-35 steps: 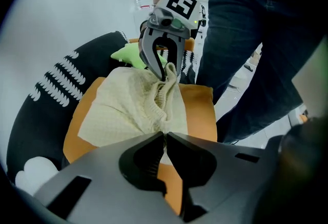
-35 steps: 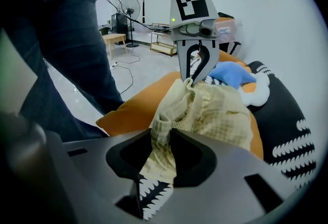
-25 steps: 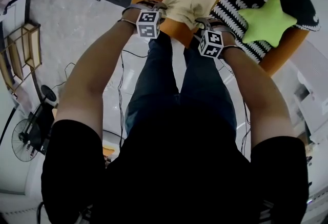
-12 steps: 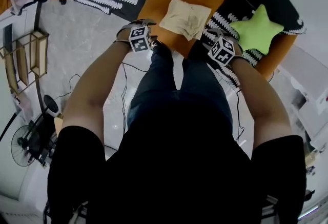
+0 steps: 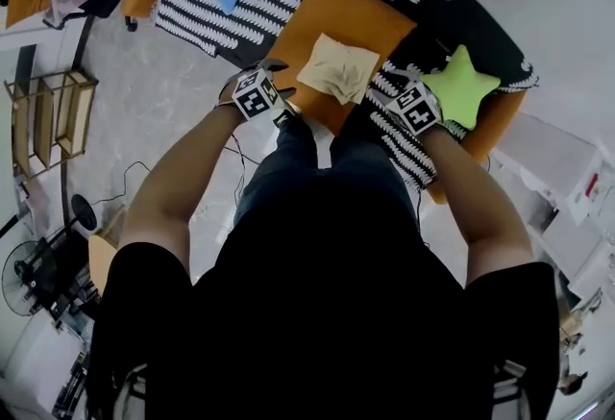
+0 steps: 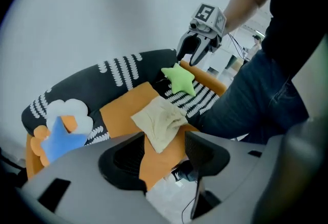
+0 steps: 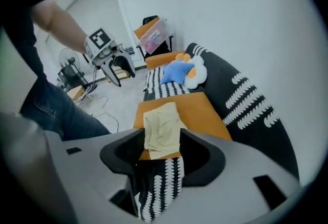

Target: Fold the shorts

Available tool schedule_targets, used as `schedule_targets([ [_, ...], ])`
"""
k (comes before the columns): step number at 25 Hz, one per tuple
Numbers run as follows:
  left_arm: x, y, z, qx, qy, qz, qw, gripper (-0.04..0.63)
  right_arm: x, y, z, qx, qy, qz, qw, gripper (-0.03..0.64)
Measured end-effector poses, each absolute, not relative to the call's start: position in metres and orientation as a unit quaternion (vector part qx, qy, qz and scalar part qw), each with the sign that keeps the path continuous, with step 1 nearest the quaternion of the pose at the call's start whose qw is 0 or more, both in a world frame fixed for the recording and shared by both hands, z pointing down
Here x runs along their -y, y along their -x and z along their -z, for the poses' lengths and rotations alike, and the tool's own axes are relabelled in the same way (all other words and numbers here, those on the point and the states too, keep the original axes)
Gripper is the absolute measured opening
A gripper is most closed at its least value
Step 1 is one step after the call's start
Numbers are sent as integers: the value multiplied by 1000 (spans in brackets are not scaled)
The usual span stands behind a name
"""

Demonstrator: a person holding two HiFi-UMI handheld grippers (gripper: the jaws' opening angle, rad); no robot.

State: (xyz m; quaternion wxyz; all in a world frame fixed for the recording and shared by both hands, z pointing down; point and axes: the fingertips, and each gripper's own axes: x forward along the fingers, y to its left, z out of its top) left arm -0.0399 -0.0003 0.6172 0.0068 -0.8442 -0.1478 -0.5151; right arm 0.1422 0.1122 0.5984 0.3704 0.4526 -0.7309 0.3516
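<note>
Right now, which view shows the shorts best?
Head view: the shorts lie whole and unobstructed on the orange cushion. Both gripper views show them closer but slanted, with the near part partly hidden.

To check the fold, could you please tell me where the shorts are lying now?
In the head view, the beige shorts lie upper centre on the orange seat cushion, left of the green star pillow.

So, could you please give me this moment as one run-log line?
shorts: folded, on orange cushion | left hand-held gripper: open, empty, jaws just been opening | right hand-held gripper: open, empty, jaws just been closing
</note>
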Motion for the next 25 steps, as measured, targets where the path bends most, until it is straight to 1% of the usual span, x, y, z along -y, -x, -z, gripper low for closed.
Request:
schedule_targets([
  [7,0,22,-536,81,890,445,-59,264,-105,-159,-536,715,-510,-363,312,210],
  [14,1,11,-476,14,918,382,-105,258,-97,-176,-477,694,-571,-372,231,193],
  [21,6,5,-427,-52,935,318,-148,239,-96,-185,-432,705,-591,-335,203,169],
  [25,10,3,-402,-81,940,289,-159,227,-101,-192,-420,712,-596,-319,191,154],
])
